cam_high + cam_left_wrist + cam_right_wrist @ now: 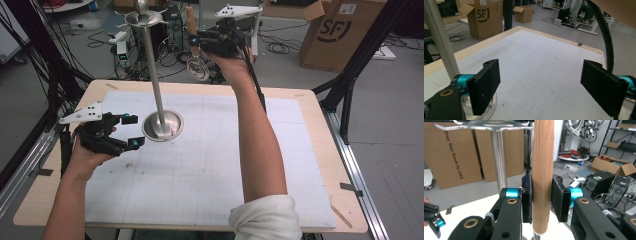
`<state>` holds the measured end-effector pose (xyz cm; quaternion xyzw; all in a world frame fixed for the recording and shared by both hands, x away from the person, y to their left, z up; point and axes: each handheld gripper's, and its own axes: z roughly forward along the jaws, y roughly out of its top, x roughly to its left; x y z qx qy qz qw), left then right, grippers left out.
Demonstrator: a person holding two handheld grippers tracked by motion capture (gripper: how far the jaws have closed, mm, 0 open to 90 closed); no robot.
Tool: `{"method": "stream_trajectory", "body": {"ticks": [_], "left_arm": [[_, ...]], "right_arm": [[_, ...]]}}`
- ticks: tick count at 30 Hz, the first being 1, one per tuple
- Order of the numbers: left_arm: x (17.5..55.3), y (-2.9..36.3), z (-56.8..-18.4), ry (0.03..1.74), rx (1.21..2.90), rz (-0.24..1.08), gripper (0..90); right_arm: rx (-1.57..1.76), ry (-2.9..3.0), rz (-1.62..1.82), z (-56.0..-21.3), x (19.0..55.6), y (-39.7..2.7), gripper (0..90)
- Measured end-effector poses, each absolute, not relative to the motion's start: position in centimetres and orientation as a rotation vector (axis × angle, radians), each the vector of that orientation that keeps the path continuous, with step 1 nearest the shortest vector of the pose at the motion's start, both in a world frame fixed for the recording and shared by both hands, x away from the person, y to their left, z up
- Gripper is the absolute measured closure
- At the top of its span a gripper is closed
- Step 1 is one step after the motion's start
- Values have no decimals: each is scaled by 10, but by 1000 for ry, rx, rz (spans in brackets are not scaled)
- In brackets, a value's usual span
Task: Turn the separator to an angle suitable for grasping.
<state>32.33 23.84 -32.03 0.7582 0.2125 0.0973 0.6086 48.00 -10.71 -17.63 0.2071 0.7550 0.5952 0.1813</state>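
R hand-held gripper [541,202] clamps wooden handle [542,170], utensil end half hidden, L hand-held gripper [541,85] agape nr stand [155,75]

Left gripper [131,131] low, jaws wide apart, right gripper [193,43] raised high, jaws clamped

Two black two-jaw handheld grippers, left gripper [131,131] and right gripper [194,44], are fitted with turquoise collars, brass rivets, ribbed pads, grey three-cornered plates and black cables; a rolled white sleeve [266,218] is worn.

Two grippers [131,131] [192,45]; one metal stand [161,125]; one wooden-handled utensil [542,175] (handle upright); one table [320,150].
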Motion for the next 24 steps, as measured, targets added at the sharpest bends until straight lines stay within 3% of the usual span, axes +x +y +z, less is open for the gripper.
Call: {"method": "stream_trajectory", "body": {"ticks": [24], "left_arm": [[324, 240, -321, 487, 1743, 216, 169]], "right_arm": [[632, 2144, 1679, -193, 515, -83, 724]]}}
